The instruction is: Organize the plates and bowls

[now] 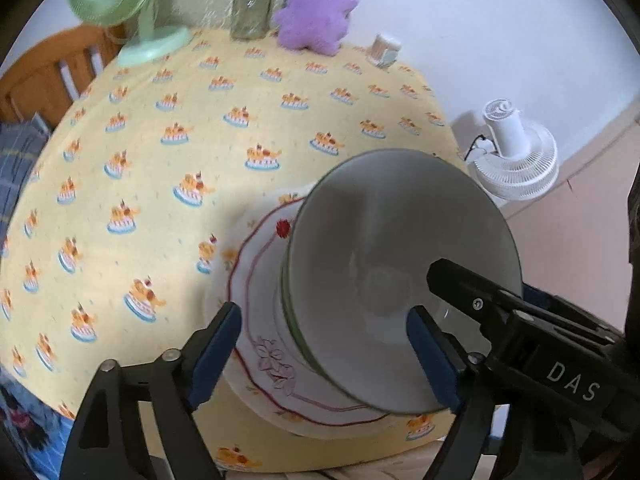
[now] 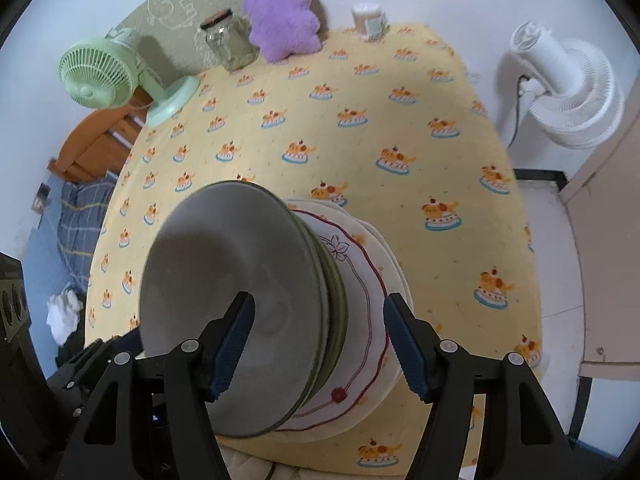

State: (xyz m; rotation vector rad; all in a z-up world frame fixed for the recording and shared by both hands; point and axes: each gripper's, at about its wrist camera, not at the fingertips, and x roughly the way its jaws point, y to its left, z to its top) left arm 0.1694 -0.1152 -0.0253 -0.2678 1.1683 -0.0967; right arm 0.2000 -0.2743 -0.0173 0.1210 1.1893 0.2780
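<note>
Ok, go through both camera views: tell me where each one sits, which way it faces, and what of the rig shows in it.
Left wrist: sits on the left gripper, facing steeply down at the stacked bowls on the plates; its own open blue-padded fingers and the right gripper show.
Right wrist: sits on the right gripper, facing down at the same bowls and plates; its open fingers show.
Shared: the stack, yellow tablecloth, purple plush, green fan.
</note>
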